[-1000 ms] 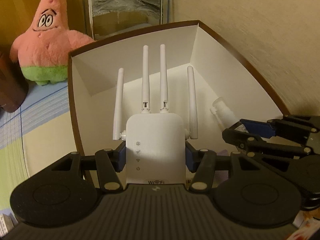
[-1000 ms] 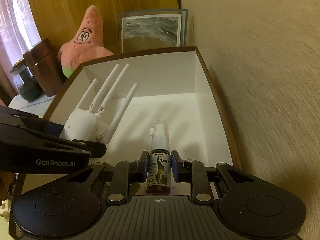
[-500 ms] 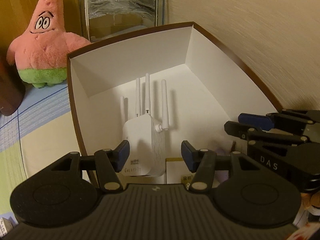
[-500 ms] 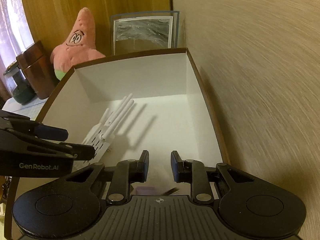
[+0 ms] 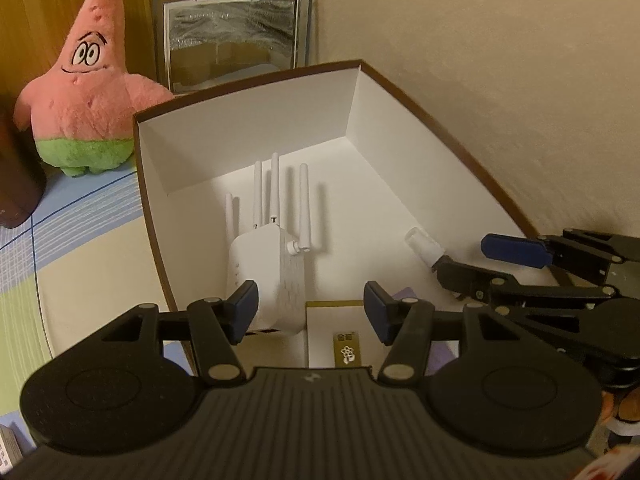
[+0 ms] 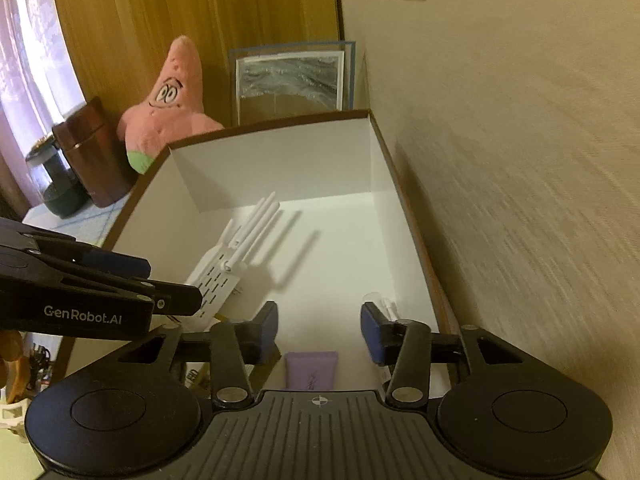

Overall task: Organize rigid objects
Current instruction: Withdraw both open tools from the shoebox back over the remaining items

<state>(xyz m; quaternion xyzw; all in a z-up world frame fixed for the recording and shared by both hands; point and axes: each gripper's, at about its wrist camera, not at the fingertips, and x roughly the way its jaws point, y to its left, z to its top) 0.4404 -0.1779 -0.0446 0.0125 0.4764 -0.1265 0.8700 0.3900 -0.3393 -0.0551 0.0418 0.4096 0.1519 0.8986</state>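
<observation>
A white WiFi router (image 5: 264, 268) with four antennas lies on its side on the floor of the white box (image 5: 248, 128), toward the left wall; it also shows as the router (image 6: 224, 276) in the right wrist view. My left gripper (image 5: 310, 310) hangs above the box's near end, its jaws opening with nothing between them. A small spray bottle (image 5: 422, 242) lies near the right wall. My right gripper (image 6: 319, 334) is above it, jaws opening and empty, and the spray bottle (image 6: 386, 308) peeks out behind its right finger.
A purple pouch (image 6: 312, 370) and a flat white packet with a gold label (image 5: 346, 346) lie at the box's near end. A pink star plush (image 5: 86, 92), a framed picture (image 5: 232, 36) and a brown container (image 6: 92, 156) stand behind the box. A wall runs along the right.
A second ago my left gripper held the router and my right held the spray bottle over the box. Both have let go; the items lie inside, and both grippers have drawn back and up.
</observation>
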